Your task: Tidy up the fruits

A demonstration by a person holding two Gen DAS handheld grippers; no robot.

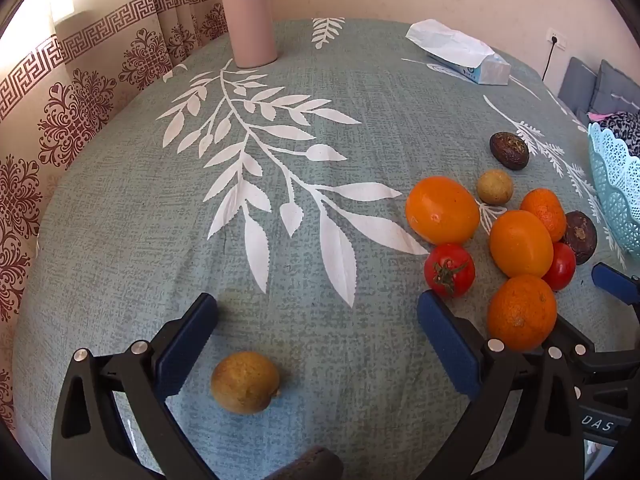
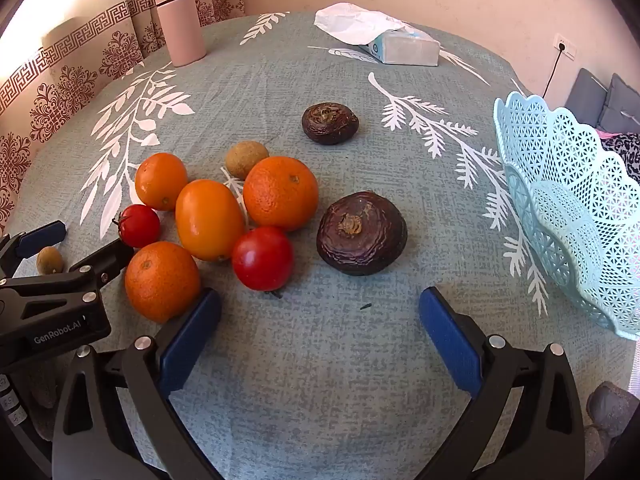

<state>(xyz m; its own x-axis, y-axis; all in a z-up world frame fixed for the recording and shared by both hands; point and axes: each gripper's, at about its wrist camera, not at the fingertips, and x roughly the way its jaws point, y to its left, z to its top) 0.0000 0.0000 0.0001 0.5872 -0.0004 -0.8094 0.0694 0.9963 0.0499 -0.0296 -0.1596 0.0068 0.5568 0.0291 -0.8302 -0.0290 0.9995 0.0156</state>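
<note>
The left gripper (image 1: pixel 318 316) hangs low over the table with its blue-padded jaws spread wide and nothing between the pads. A small yellow-brown round fruit (image 1: pixel 245 382) lies on the cloth within the span of the jaws, nearer the left finger, touching neither pad. The right gripper (image 2: pixel 320 312) is likewise spread wide and empty above bare cloth.

The table is covered by a grey-green tablecloth with white leaf prints (image 1: pixel 280 120). The main cluster of fruit sits to the right of the left gripper and ahead-left of the right gripper. It comprises a smooth oval orange fruit (image 2: pixel 209 220), a second smooth orange fruit (image 2: pixel 161 181) behind it, a dimpled round orange (image 2: pixel 281 193), another dimpled orange (image 2: pixel 162 280) close beside the right gripper's left finger, a large red tomato (image 2: pixel 263 258) and a small red tomato with a green stalk (image 2: pixel 139 226). A second small tan round fruit (image 2: pixel 246 159) rests at the rear of the cluster.

A large wrinkled dark purple fruit (image 2: pixel 362 234) lies just right of the cluster, apart from the large red tomato. A smaller wrinkled dark purple fruit (image 2: pixel 330 123) lies farther back, well apart.

A pale blue perforated plastic basket with a scalloped rim (image 2: pixel 560 200) stands at the right edge of the table; no fruit is visible inside it. A pink cylindrical flask (image 1: pixel 248 16) and a tissue pack (image 1: pixel 460 54) stand at the far side.
</note>
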